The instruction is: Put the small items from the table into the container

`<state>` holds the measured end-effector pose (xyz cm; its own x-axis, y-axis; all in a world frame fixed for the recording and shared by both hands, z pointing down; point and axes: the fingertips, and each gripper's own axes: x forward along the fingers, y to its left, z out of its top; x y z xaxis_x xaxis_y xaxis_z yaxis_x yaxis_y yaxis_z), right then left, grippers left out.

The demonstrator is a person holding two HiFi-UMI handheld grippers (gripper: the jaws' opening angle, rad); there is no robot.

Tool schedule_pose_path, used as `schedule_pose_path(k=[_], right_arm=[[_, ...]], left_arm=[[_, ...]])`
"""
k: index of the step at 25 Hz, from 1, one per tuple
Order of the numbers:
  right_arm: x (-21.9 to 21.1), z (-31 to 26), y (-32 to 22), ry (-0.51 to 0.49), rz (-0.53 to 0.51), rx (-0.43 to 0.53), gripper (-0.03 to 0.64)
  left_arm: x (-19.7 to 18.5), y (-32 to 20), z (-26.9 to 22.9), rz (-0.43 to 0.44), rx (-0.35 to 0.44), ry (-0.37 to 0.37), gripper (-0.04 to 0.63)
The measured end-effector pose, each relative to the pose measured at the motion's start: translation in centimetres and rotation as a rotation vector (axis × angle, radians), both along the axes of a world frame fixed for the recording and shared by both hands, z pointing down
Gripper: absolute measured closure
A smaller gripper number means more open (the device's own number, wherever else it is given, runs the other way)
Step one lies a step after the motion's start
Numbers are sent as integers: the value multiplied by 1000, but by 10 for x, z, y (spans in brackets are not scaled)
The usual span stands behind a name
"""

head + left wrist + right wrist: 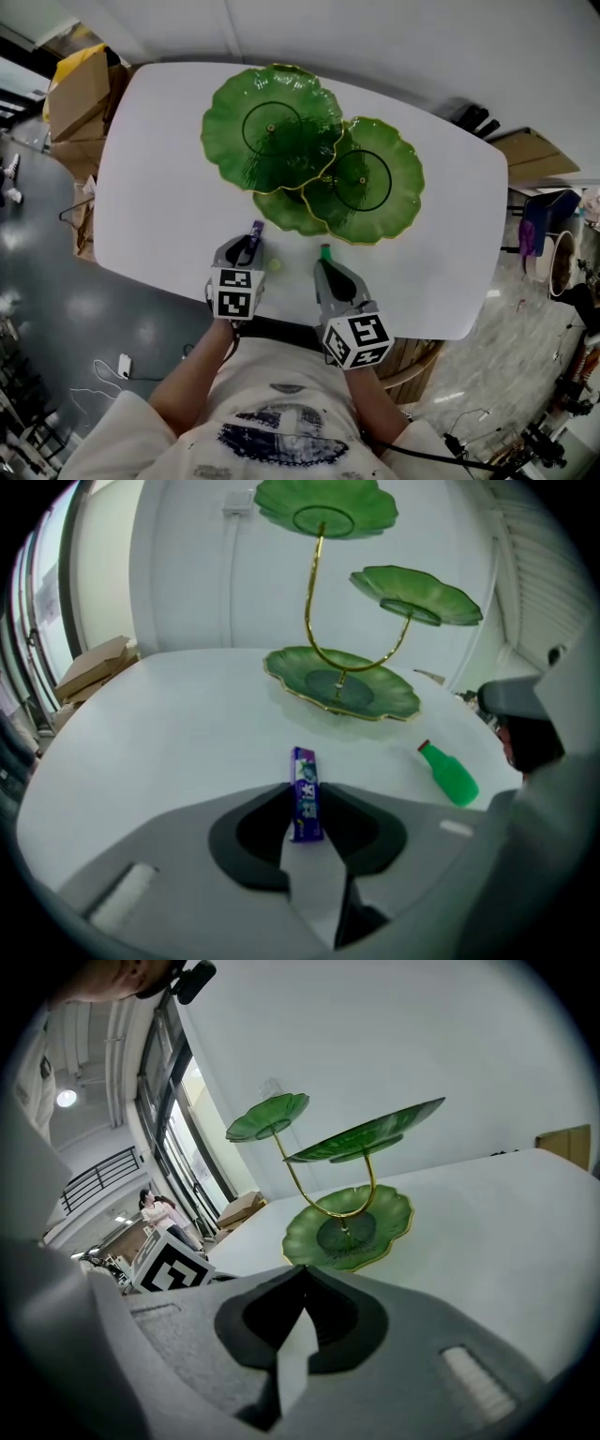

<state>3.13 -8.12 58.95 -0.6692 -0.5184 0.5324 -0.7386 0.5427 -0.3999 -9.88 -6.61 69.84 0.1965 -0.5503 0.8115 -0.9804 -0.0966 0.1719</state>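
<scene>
Head view: a three-tiered stand of green lotus-leaf dishes on a curved gold stem [281, 131] rises from a white rounded table [159, 187]. Just short of the stand's lowest dish, the left gripper [254, 238] has its jaws clamped on a slim purple stick pack [306, 799] that points toward the stand. Also on the stand's near side, a small green plastic bottle [450, 775] lies at the tip of the right gripper [302, 1274], whose jaws are pressed together, empty.
</scene>
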Motion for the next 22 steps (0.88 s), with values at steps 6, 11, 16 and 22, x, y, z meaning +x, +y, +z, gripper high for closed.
schedule_pose_path(k=[6, 11, 16, 22], right_arm=[[4, -3, 1, 0, 10, -1, 618], [5, -6, 2, -2, 6, 5, 618], [4, -13, 3, -10, -3, 19, 618], [3, -27, 4, -26, -11, 46, 618]], left_arm=[[-1, 2, -1, 5, 2, 16, 506], [-4, 3, -6, 0, 22, 16, 508], [-7, 6, -15, 0, 59, 10, 506], [-4, 7, -44, -2, 105, 19, 506]])
